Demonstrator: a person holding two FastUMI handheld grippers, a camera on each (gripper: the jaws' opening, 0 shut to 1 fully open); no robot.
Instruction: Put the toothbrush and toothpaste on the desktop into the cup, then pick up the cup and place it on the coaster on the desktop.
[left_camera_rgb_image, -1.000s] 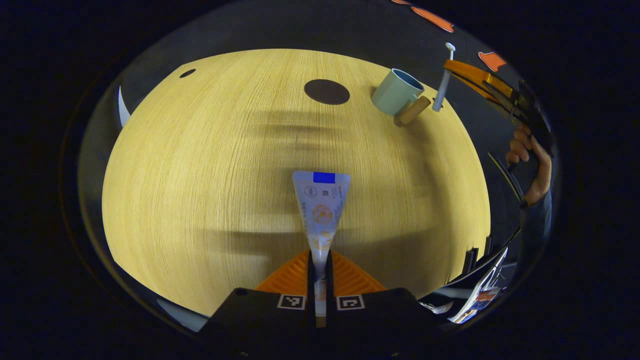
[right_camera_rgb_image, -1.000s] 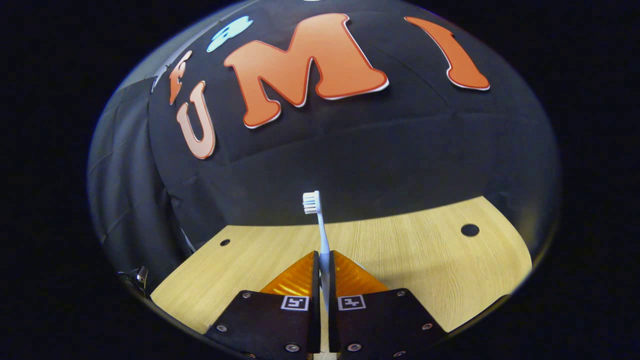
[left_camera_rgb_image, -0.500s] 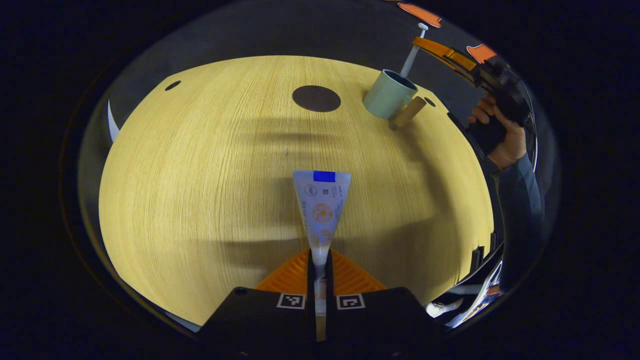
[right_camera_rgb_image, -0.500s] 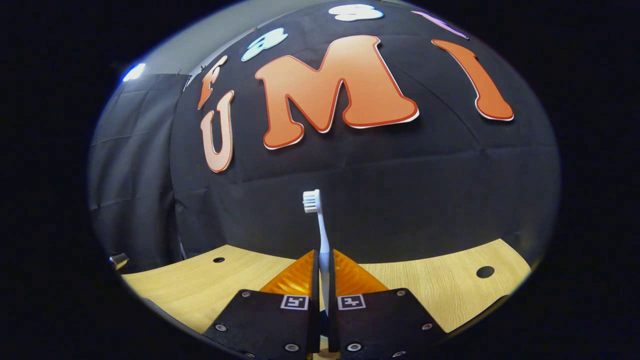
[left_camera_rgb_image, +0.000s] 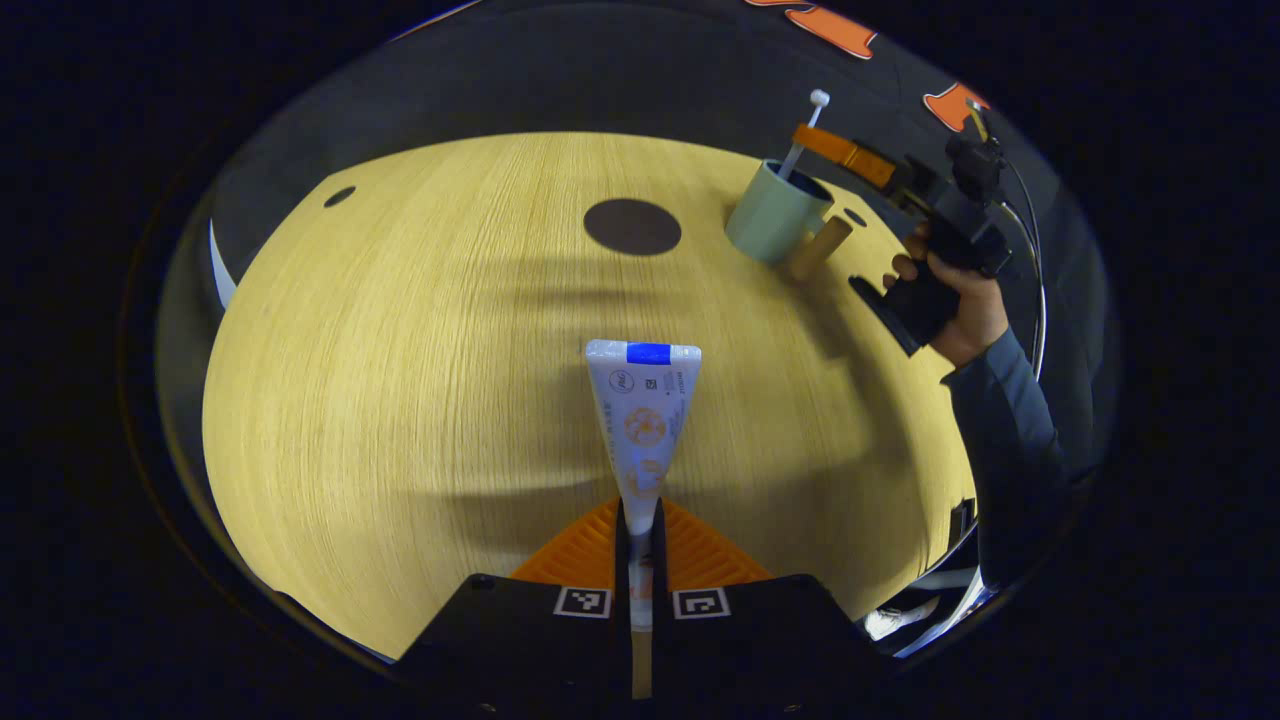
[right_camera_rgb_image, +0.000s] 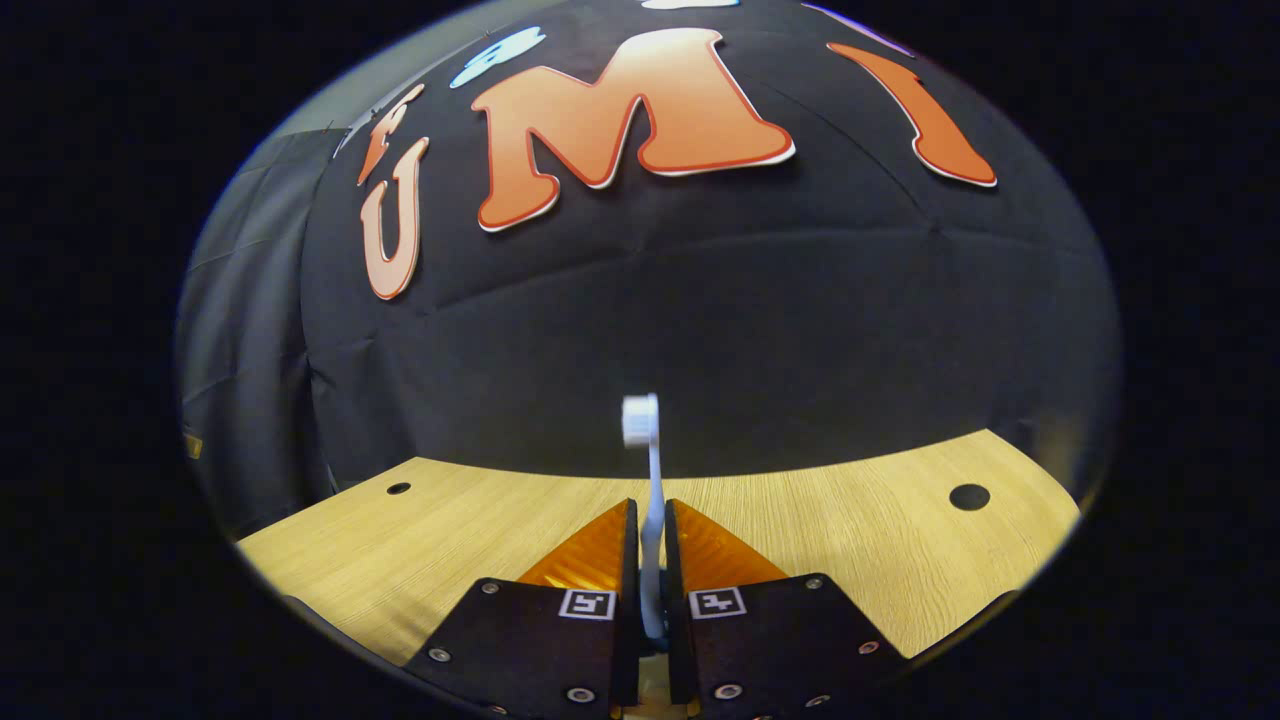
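A: Item 1, toothbrush?
B: Clamped between both fingers of right gripper, head up, shaft upright in right gripper view. Seen from left gripper view, lower end already dipped inside cup, head standing above rim. Not yet let go, so counted as half delivered only.

A: Item 2, toothpaste?
B: Pinched at narrow end by left gripper, both fingers pressed on tube, flat crimped end pointing forward. Held above surface, well apart from cup. Not yet delivered.

A: Item 3, cup?
B: Pale green, stubby wooden handle, standing upright near far right edge of surface. Contents: 1 toothbrush end, judged from shaft passing below rim; inside otherwise too small to make out. No toothpaste in it.

A: Item 4, coaster?
B: Dark round disc, lying flat on surface, just left of cup in left gripper view, not touching it. Nothing on it.

A: Tally against task?
B: Of 3 steps, 0 fully closed. Step 1 close to done, pending release of toothbrush. Step 2 open, tube to be carried across to cup. Step 3 open, cup to be lifted over to coaster.

A: Other entries?
B: Hand and dark sleeve behind right gripper, at right of left gripper view.
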